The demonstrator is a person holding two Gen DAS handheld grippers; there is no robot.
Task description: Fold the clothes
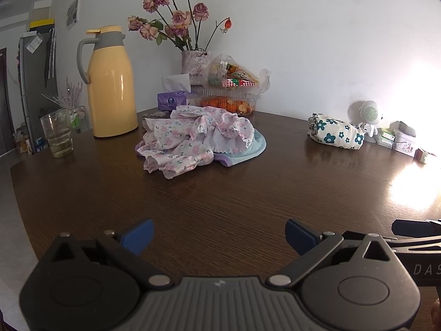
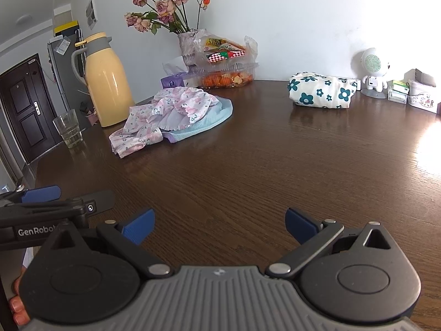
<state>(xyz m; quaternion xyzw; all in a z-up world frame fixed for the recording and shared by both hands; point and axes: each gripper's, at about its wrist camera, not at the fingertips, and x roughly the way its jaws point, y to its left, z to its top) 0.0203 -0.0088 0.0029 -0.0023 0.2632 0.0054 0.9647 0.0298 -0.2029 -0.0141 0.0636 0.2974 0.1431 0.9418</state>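
A crumpled pink floral garment (image 1: 193, 135) lies on a light blue cloth (image 1: 252, 151) at the far middle of the dark wooden table (image 1: 220, 207). It also shows in the right wrist view (image 2: 165, 110) with the blue cloth (image 2: 209, 121). A folded white garment with teal flowers (image 1: 336, 133) (image 2: 321, 91) sits at the far right. My left gripper (image 1: 219, 235) is open and empty above the near table. My right gripper (image 2: 219, 224) is open and empty beside it, to its right.
A yellow thermos (image 1: 110, 88), a glass (image 1: 56, 133), a tissue box (image 1: 173, 98), a vase of roses (image 1: 193, 63) and a plastic box of food (image 1: 228, 96) stand at the back. A small white robot figure (image 2: 373, 69) and small boxes (image 2: 413, 91) stand far right.
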